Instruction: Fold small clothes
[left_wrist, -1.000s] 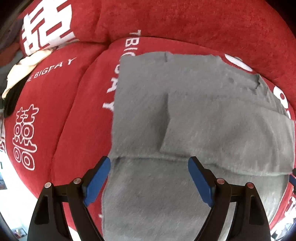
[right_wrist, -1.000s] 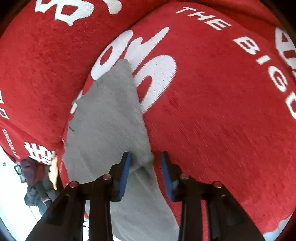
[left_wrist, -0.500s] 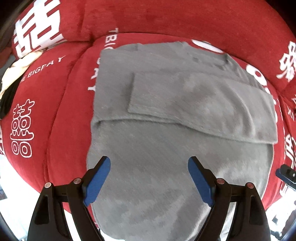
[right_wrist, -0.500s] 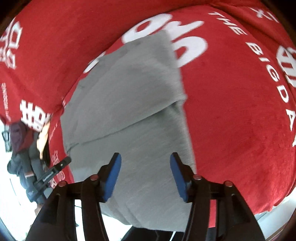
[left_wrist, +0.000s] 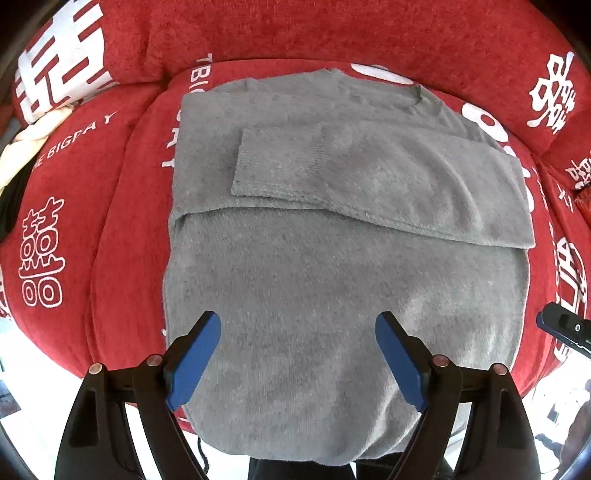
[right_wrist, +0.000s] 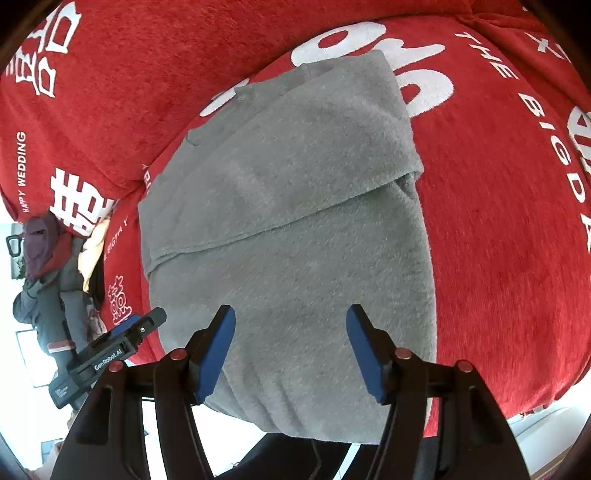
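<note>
- A grey sweater (left_wrist: 332, 266) lies flat on a red couch (left_wrist: 110, 236), sleeves apparently folded across its chest.
- Left gripper (left_wrist: 297, 354) and right gripper (right_wrist: 291, 347) hover over it, both spread, holding nothing.

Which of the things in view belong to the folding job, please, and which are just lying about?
For the job:
grey sweater
left hand-held gripper, open
right hand-held gripper, open

Lying about:
red sofa cover, under the sweater
pile of clothes at the sofa's end
</note>
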